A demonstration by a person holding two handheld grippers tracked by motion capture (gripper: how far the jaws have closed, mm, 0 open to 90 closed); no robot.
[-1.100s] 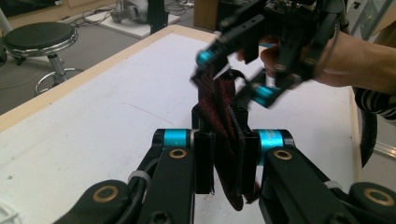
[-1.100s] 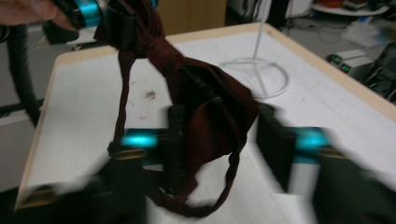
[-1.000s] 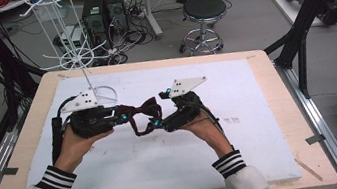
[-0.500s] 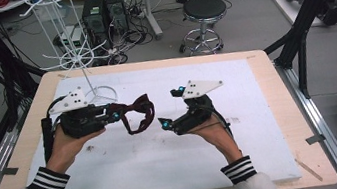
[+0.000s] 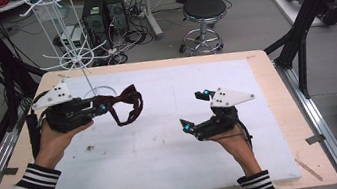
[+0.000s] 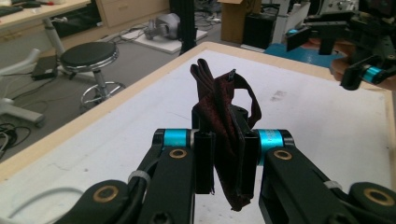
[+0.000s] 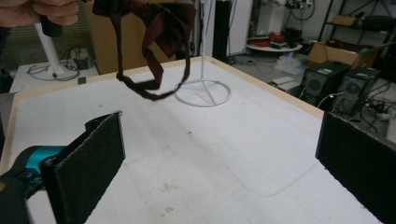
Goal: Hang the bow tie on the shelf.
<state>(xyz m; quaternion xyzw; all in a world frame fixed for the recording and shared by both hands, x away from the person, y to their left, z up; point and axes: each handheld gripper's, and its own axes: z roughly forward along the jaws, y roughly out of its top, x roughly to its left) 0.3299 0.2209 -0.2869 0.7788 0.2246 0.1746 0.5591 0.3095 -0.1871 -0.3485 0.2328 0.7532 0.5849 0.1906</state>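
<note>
White table pad [image 5: 177,164] below; my left gripper [image 5: 99,108] clenched on limp dark-red bow tie [image 5: 125,106], strap dangling; right gripper [image 5: 194,110] released. Light, floppy: best gripped at knot.

Your left tool [image 6: 224,161] pinches a bow tie [image 5: 125,103] of dark red woven cloth — matt, faintly patterned. Your right tool [image 7: 219,163] has rough black pads; the tabletop [image 5: 174,149] is matt white, scuffed, wood-edged.

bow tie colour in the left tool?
Dark maroon bow tie, faintly speckled; clearest in the left gripper view.
</note>
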